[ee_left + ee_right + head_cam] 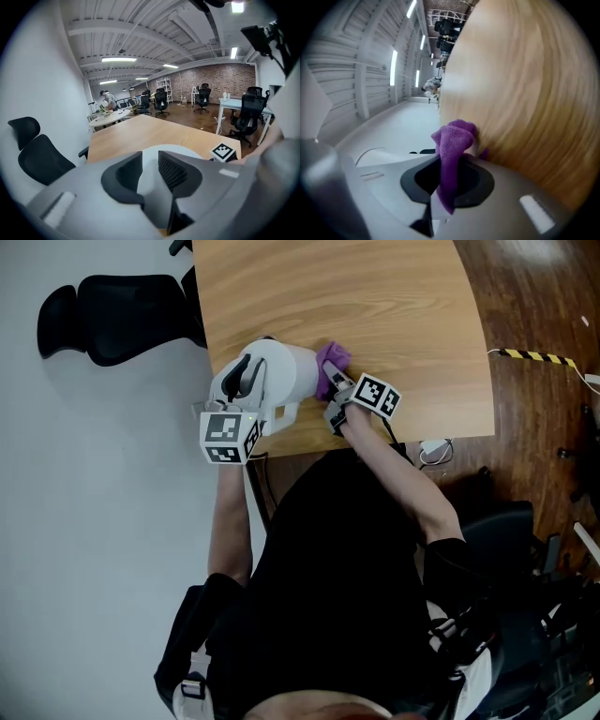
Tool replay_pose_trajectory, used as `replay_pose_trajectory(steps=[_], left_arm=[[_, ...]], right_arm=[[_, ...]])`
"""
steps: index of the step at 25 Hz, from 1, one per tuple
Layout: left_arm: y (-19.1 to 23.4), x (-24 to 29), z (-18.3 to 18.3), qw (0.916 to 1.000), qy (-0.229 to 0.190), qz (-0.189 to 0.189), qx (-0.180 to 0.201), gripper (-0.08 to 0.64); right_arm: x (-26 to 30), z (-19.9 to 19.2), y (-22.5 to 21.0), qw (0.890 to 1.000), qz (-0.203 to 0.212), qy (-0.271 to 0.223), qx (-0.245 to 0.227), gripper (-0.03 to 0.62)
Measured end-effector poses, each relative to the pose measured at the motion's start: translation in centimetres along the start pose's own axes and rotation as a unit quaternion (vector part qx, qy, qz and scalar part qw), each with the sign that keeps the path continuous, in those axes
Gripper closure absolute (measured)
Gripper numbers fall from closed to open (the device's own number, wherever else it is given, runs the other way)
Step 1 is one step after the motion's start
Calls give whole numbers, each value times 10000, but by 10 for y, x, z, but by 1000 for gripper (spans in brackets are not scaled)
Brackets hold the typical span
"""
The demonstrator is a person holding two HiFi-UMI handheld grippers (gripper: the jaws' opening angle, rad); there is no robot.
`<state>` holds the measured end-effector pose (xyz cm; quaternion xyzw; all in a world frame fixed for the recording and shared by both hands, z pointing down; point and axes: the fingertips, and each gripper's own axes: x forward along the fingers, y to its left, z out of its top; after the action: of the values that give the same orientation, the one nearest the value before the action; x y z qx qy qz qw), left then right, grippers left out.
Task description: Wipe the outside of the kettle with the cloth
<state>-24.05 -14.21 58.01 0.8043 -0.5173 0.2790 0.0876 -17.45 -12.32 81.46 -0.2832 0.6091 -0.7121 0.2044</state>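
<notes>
1. White kettle (281,376): stands on the near left corner of the table (375,296), close to its edge, between the two grippers. Its rounded top shows pale in the left gripper view (171,151).
2. Purple cloth (332,362): bunched against the kettle's right side and touching it. In the right gripper view (452,154) a fold stands above the jaws and a tail hangs below them.
3. Right gripper (334,390): clenched on the cloth, both jaws pinching the fabric (447,176). Its marker cube lies just right of the kettle.
4. Left gripper (246,390): at the kettle's left side, near its dark handle. Its jaws (149,171) stand apart with a white part of the kettle in the gap. They look released rather than clamped, though contact at the pads cannot be told.
5. Light wood table: bare apart from the kettle and cloth.
6. Black office chair (117,320): on the white floor, left of the table and apart from it.
7. Yellow-and-black striped tape (534,357): on the dark wooden floor to the right.
8. Person (347,559): in a dark top, forearms reaching to both grippers.
</notes>
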Motion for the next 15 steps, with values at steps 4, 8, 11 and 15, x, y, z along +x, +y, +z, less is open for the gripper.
replay_pose_trajectory(steps=[4,8,11,15], left_arm=[[-1,0,-2,10000,-81,-10,27,466],[-1,2,1,9999,-109,-18,45,466],[-4,-17,0,9999,-82,-69,112,466],[-17,-84,-33,9994,-261,-139,199,466]], right_arm=[[5,1,-18,9970,-511,418,-412,549],[3,15,32,9959,63,760,-493,546],[-15,15,172,9718,1993,695,-1049,546],[-48,-70,260,9167,3137,1288,-2114,546]])
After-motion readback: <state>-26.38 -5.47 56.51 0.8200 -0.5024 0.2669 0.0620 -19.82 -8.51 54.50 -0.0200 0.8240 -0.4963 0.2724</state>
